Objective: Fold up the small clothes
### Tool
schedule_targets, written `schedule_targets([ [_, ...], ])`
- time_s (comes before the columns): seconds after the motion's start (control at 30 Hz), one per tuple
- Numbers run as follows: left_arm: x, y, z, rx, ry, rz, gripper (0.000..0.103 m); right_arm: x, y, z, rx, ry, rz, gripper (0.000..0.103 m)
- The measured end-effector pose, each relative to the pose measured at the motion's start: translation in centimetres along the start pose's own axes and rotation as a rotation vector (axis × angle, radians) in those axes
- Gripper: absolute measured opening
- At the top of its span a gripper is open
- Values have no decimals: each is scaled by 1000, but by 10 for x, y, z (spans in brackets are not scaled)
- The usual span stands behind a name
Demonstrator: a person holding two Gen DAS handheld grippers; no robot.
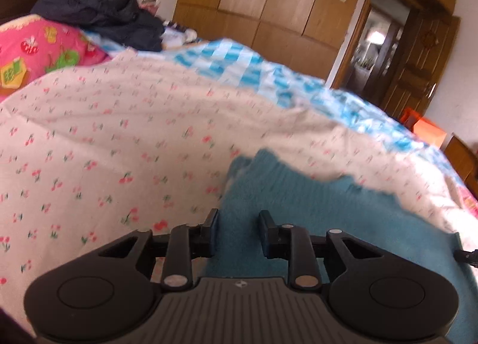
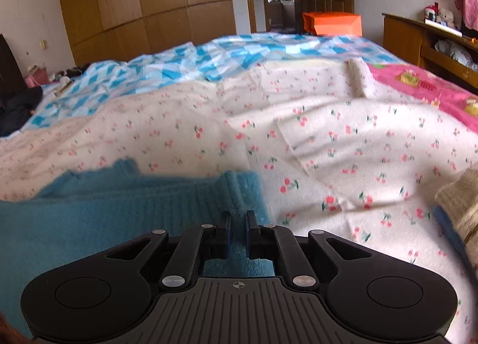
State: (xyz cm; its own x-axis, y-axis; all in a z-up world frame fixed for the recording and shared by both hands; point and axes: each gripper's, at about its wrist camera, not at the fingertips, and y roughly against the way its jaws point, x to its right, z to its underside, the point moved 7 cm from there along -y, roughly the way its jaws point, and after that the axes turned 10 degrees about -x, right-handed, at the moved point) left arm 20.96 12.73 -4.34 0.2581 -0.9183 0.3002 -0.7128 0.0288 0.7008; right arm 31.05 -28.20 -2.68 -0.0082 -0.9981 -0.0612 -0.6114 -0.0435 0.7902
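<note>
A teal knitted sweater (image 1: 328, 224) lies flat on a bed sheet printed with cherries (image 1: 119, 150). My left gripper (image 1: 238, 215) hangs over the sweater's left edge. Its fingers stand apart, teal fabric shows in the gap, and the pads do not visibly press on it. In the right wrist view the sweater (image 2: 89, 218) fills the lower left, its ribbed hem ending on the cherry sheet (image 2: 328, 150). My right gripper (image 2: 238, 215) is shut on that hem, with only a thin strip of teal knit between its fingers.
A blue checked blanket (image 1: 239, 66) covers the far half of the bed. A pink pillow (image 1: 44, 51) and a dark clothes pile (image 1: 101, 15) lie at its head. A beige knitted item (image 2: 460, 203) rests at the right edge. An orange bag (image 2: 331, 23) and a wooden dresser (image 2: 433, 42) stand beyond.
</note>
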Motion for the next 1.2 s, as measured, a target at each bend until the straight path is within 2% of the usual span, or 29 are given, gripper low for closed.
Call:
schedule_targets([
  [0.13, -2, 12, -4, 41, 26, 34, 33, -3, 5, 4, 22, 1, 22, 8],
  [0.2, 3, 19, -5, 72, 2, 47, 33, -1, 16, 0, 48, -1, 29, 7],
  [0.23, 7, 17, -4, 67, -23, 30, 33, 1, 20, -1, 56, -11, 28, 8],
  [0.3, 9, 5, 2, 12, -57, -17, 35, 6, 15, -1, 27, -48, 25, 10],
  [0.37, 8, 5, 5, 15, -58, -26, 36, 4, 0, 4, -47, -45, 33, 13],
  [0.4, 9, 11, 5, 24, -63, -22, 36, 1, 0, 4, -41, -15, 54, 15],
  [0.43, 10, 19, 4, 40, -67, -20, 37, -2, 4, 3, -29, 4, 70, 20],
  [0.53, 12, 39, 5, 91, -85, -34, 38, -4, 25, 0, 23, -8, 88, 20],
  [0.6, 18, 51, 4, 126, -117, -50, 38, -1, 46, -1, 89, -32, 121, 20],
  [0.67, 26, 61, 4, 139, -138, -42, 39, -1, 64, 1, 144, -46, 117, 21],
  [0.8, 44, 74, 23, 110, -185, 0, 39, -8, 73, 19, 162, -8, 102, 20],
  [0.93, 55, 64, 52, 0, -264, -7, 40, -4, 40, 43, 16, 4, 162, 20],
  [1.0, 54, 57, 62, -62, -263, 0, 40, -3, 45, 44, 34, -22, 147, 21],
  [1.2, 55, 70, 70, -45, -250, 1, 40, -4, 77, 43, 98, -35, 59, 23],
])
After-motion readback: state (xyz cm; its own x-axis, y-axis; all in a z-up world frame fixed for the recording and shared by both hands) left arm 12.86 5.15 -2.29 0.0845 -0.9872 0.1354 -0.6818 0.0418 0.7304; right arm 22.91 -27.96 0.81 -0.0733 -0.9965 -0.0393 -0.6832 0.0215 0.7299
